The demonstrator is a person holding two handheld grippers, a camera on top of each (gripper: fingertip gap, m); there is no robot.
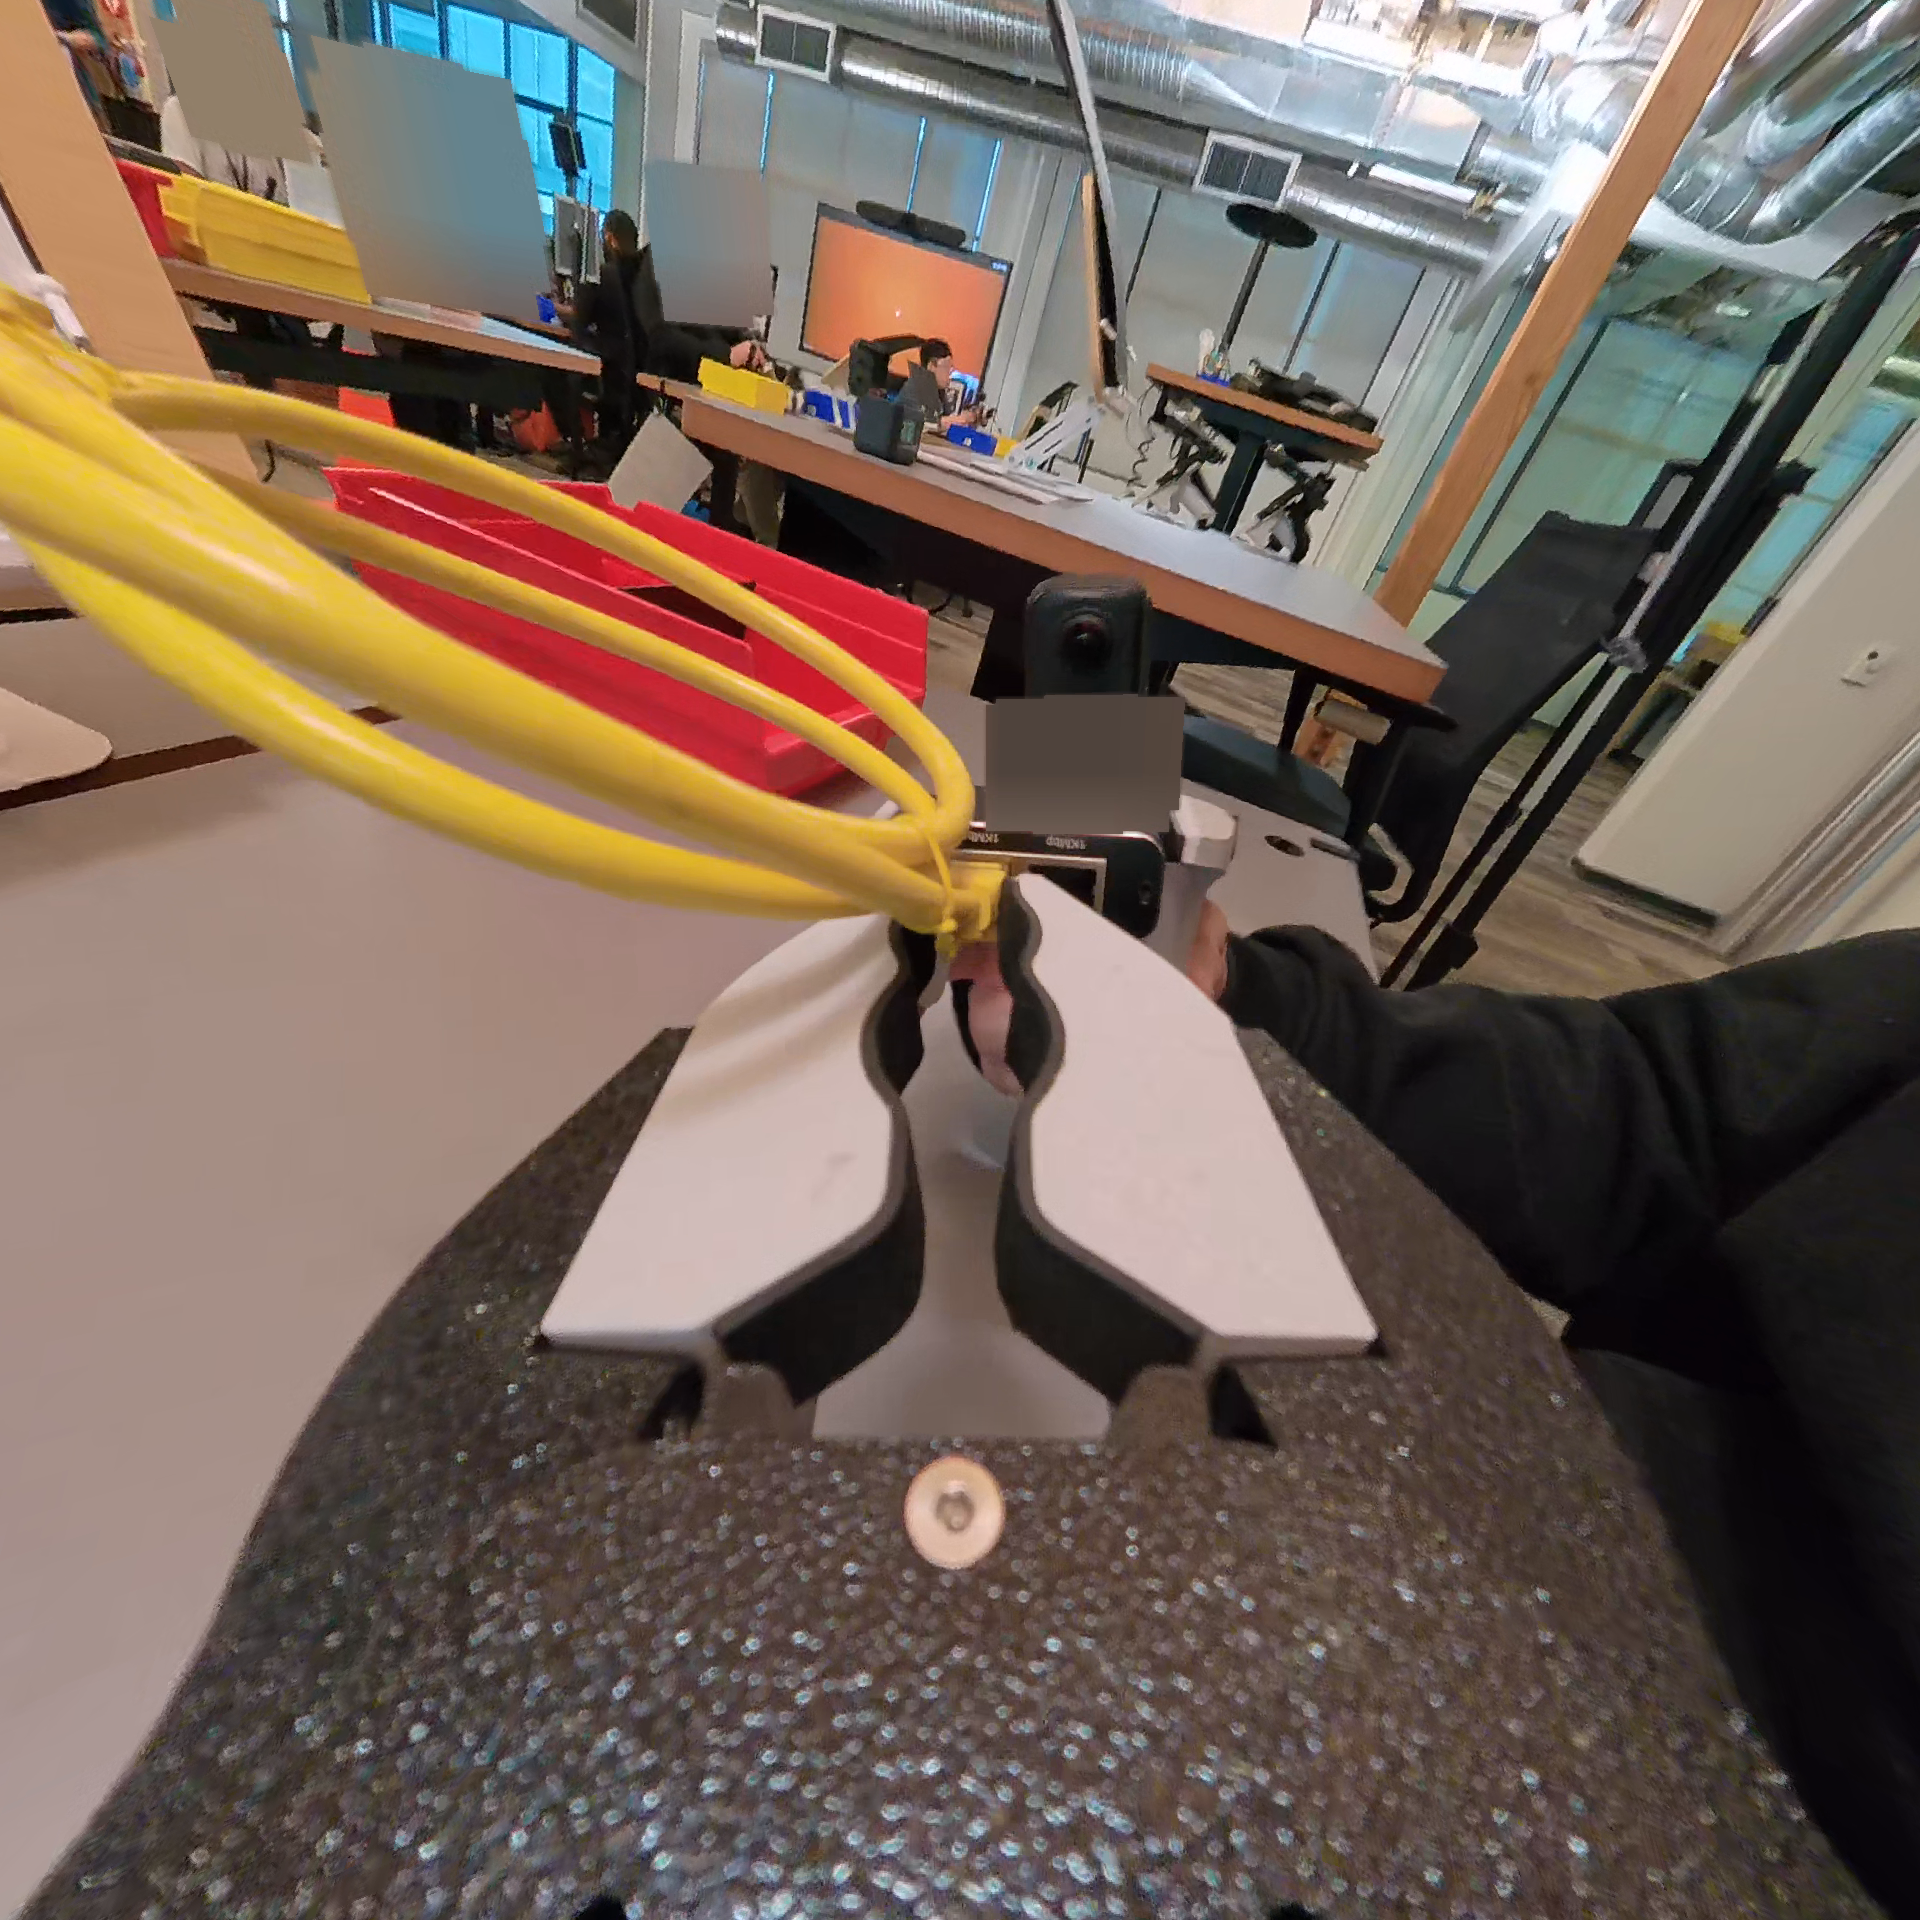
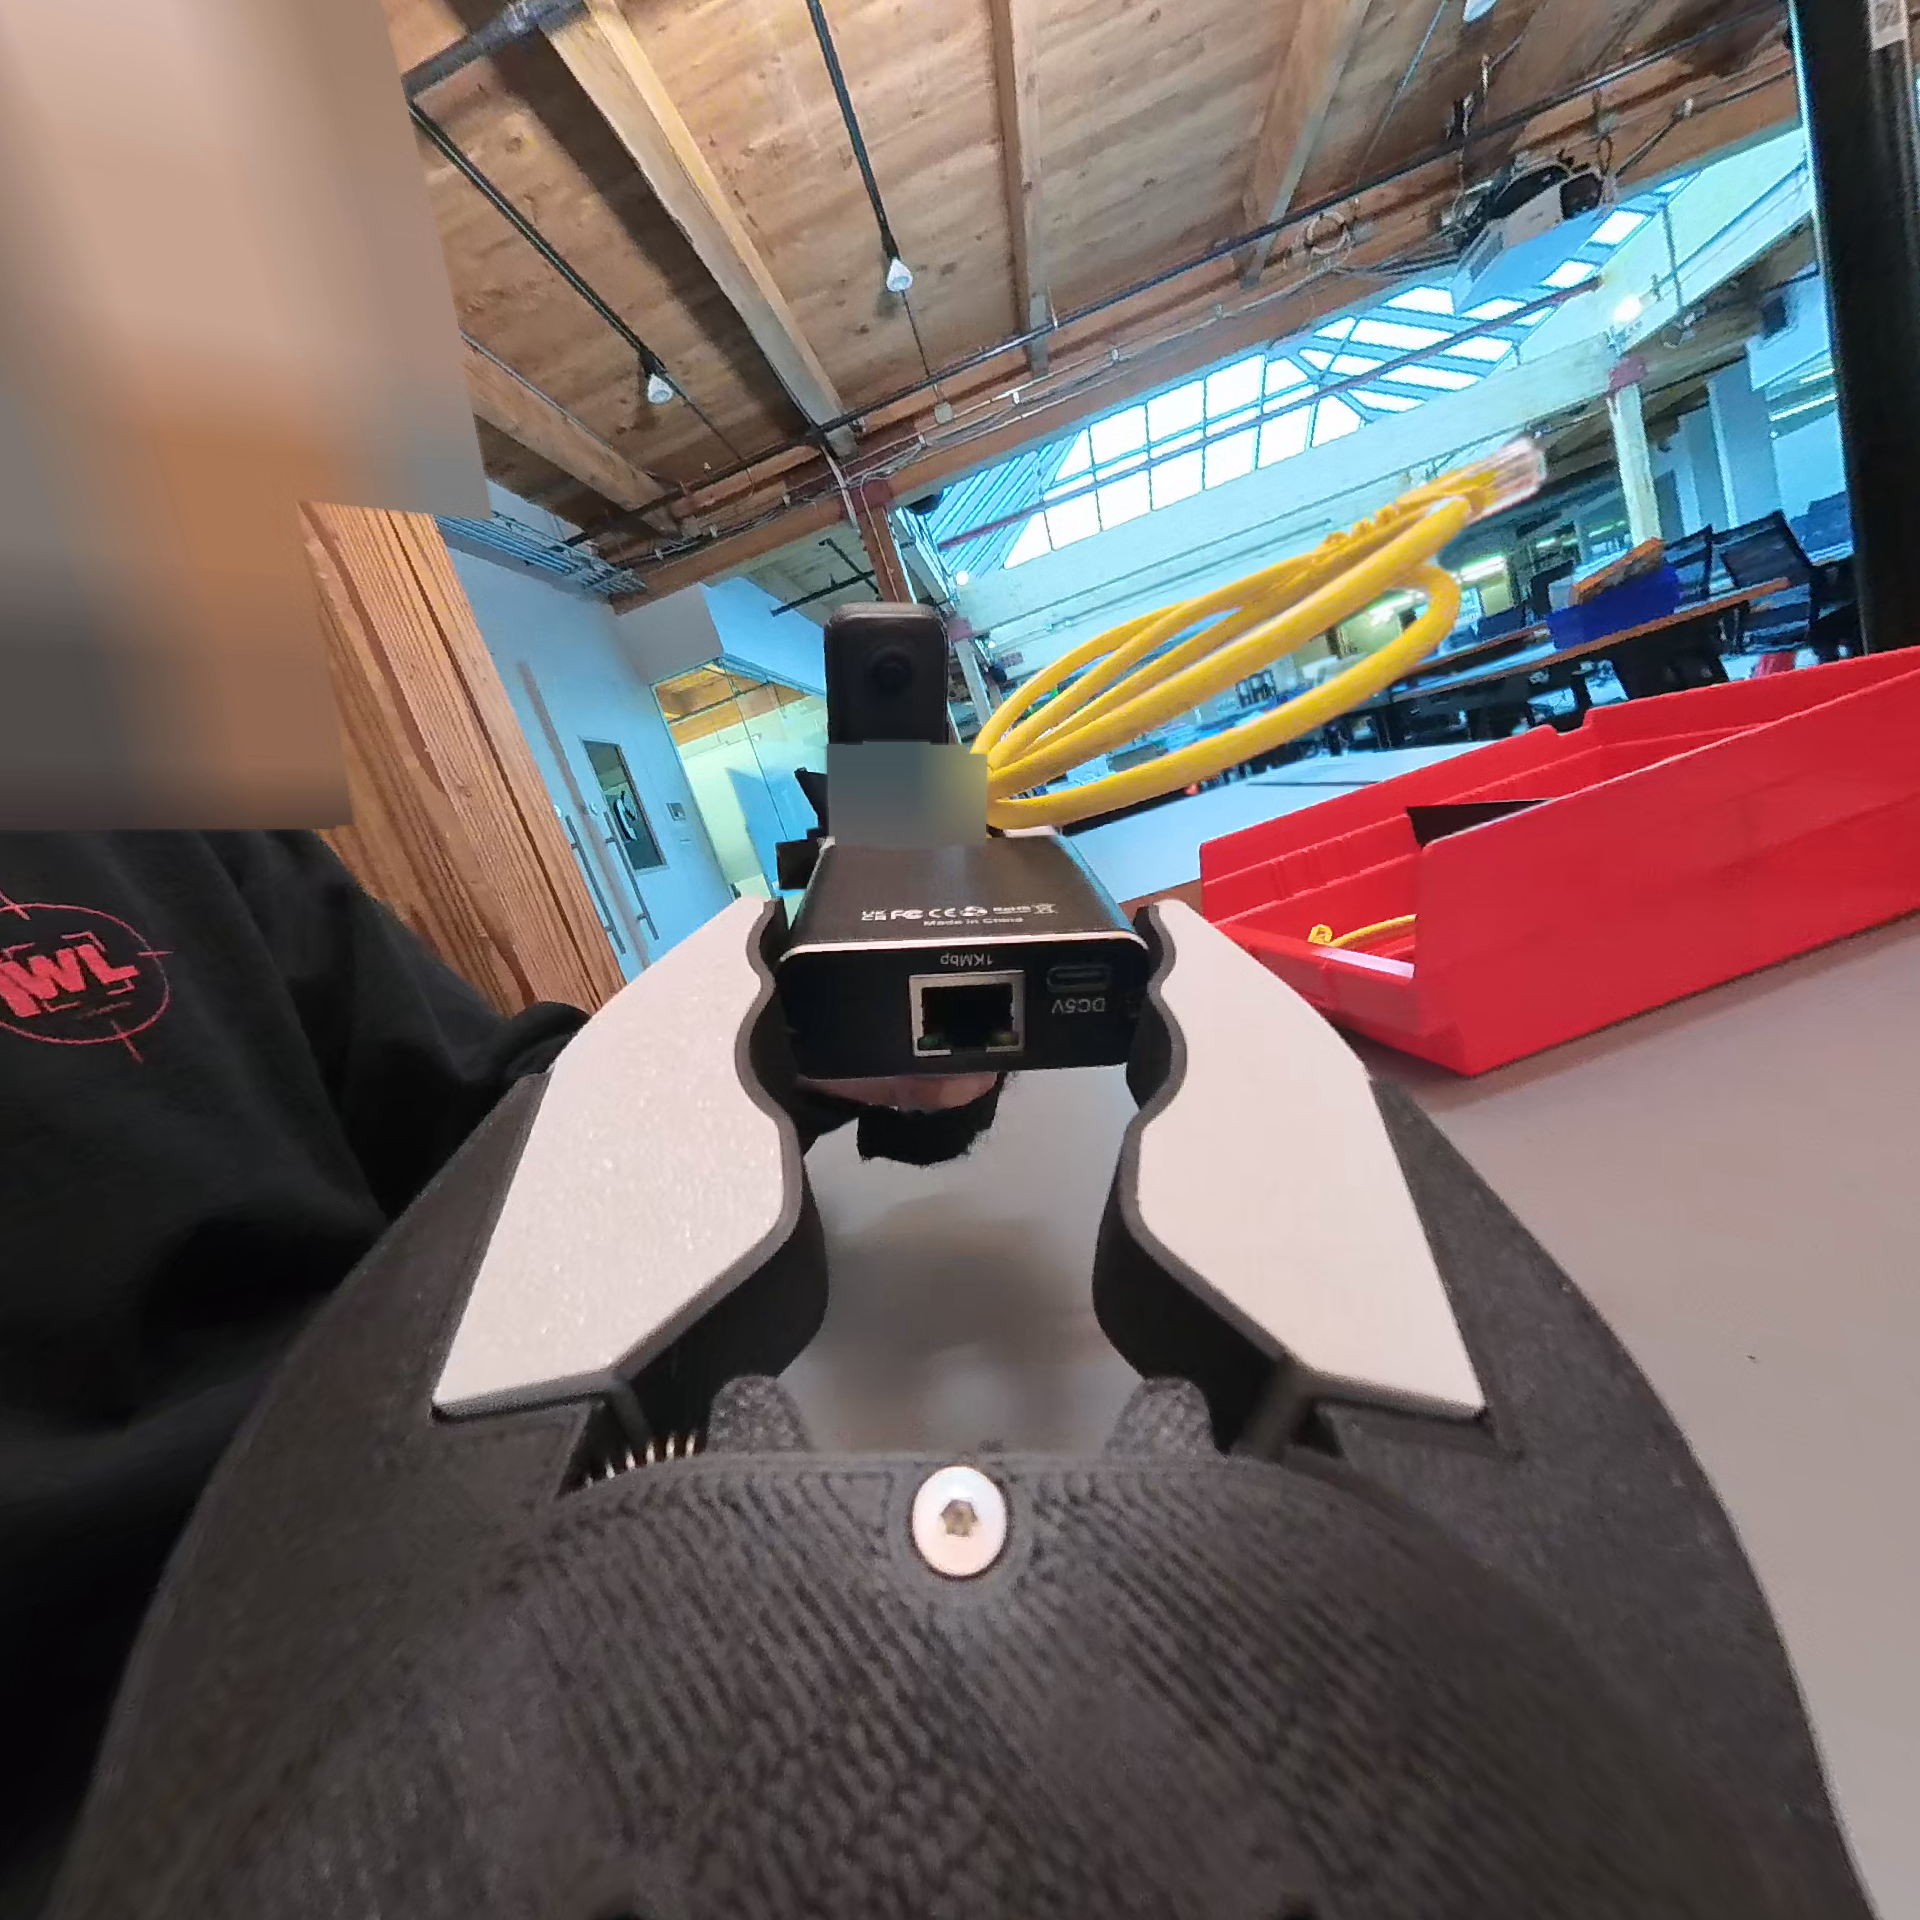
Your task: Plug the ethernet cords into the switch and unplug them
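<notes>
My left gripper [image 1: 971, 935] is shut on one end of a coiled yellow ethernet cord [image 1: 468, 665], at a zip tie. The coil loops up and left. Just beyond the fingertips is the black switch [image 1: 1091, 868]. In the right wrist view my right gripper [image 2: 961, 977] is shut on the switch [image 2: 961, 997], held above the table with one empty port facing me. The cord [image 2: 1247, 665] meets the switch's far side. Whether it is seated there is hidden. Its free plug [image 2: 1507, 478] sticks up at the right.
A red bin [image 2: 1558, 904] lies on the grey table [image 2: 1662, 1195] to the right, with another yellow cord [image 2: 1371, 930] inside. The bin also shows in the left wrist view [image 1: 644, 623]. A person's black sleeve [image 1: 1558, 1122] is close on the right. Desks and chairs stand farther back. The tips of both grippers are at nearly the same place.
</notes>
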